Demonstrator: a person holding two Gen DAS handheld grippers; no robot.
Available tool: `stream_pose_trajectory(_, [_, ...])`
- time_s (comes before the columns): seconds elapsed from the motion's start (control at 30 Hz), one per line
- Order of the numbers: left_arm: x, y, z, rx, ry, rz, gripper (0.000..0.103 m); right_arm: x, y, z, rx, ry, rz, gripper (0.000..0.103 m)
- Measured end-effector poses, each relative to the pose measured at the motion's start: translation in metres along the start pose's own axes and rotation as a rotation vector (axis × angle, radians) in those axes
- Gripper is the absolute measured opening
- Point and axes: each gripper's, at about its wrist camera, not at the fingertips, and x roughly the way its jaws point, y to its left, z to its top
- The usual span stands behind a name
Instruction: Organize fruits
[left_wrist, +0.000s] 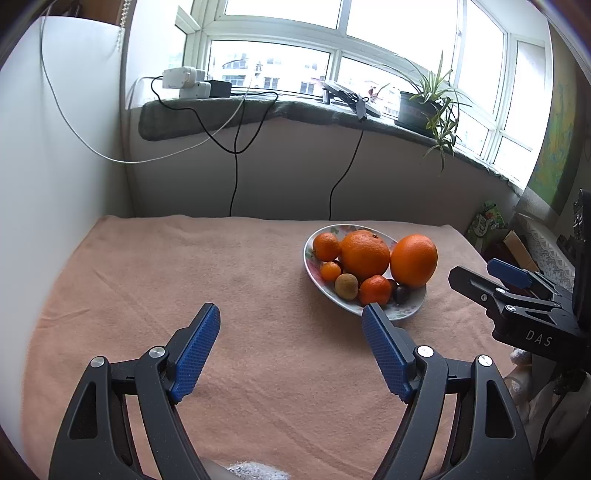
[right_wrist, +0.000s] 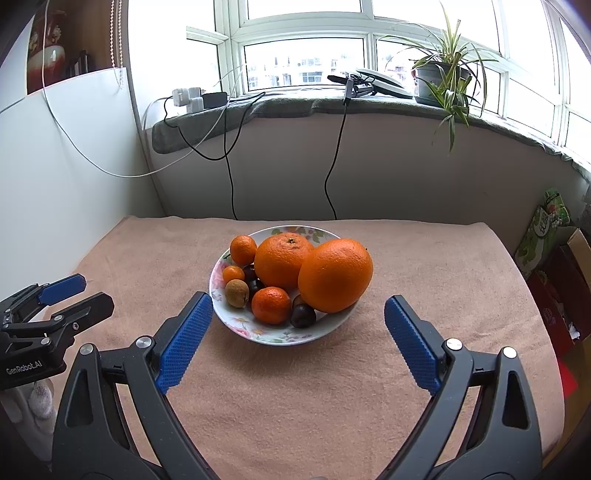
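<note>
Jaws of both grippers gape empty over the towel (right_wrist: 295, 406) near the fruit plate (right_wrist: 258, 338).

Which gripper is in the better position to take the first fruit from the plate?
Probably the right gripper: it is open, with the plate straight ahead. The left gripper, also open, faces bare cloth beside it.

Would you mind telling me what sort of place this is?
Most likely a room in a home: a bay window sill holding a potted plant and chargers, with a towel-covered table bearing a fruit plate.
</note>
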Motion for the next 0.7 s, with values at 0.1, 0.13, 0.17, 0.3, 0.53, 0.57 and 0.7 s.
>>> stream_pose_trajectory(0.1, [-0.0017,0.0014,0.0004,-0.004,-0.004,0.001,0.08,-0.0004,0.0005,0.0001,0.0,0.0,0.003,0.096])
stream_pose_trajectory(0.13, [-0.0023,0.0015,0.0005,-0.004,-0.006,0.002,0.08,-0.0002,0.0006,0.0003,-0.001,0.0,0.006,0.096])
stream_pose_trajectory(0.17, [-0.0028,0.0013,0.0005,-0.004,-0.007,0.002,0.08,-0.0003,0.0009,0.0002,-0.002,0.0,0.006,0.096])
stream_pose_trajectory(0.3, [-0.0028,0.001,0.0003,-0.004,-0.007,0.0,0.08,-0.0004,0.0011,0.0003,0.0,0.001,0.01,0.096])
stream_pose_trajectory(0.53, [-0.0018,0.0007,-0.0003,-0.005,-0.004,-0.005,0.08,0.0006,0.0003,-0.0014,0.01,0.007,0.01,0.096])
stream_pose_trajectory(0.57, [-0.0016,0.0007,-0.0003,-0.006,-0.003,-0.004,0.08,0.0012,0.0,-0.0017,0.011,0.008,0.012,0.096])
stream_pose_trajectory(0.7, [-0.0016,0.0008,0.0,-0.008,-0.004,-0.004,0.08,0.0021,-0.0008,-0.0023,0.015,0.01,0.014,0.096])
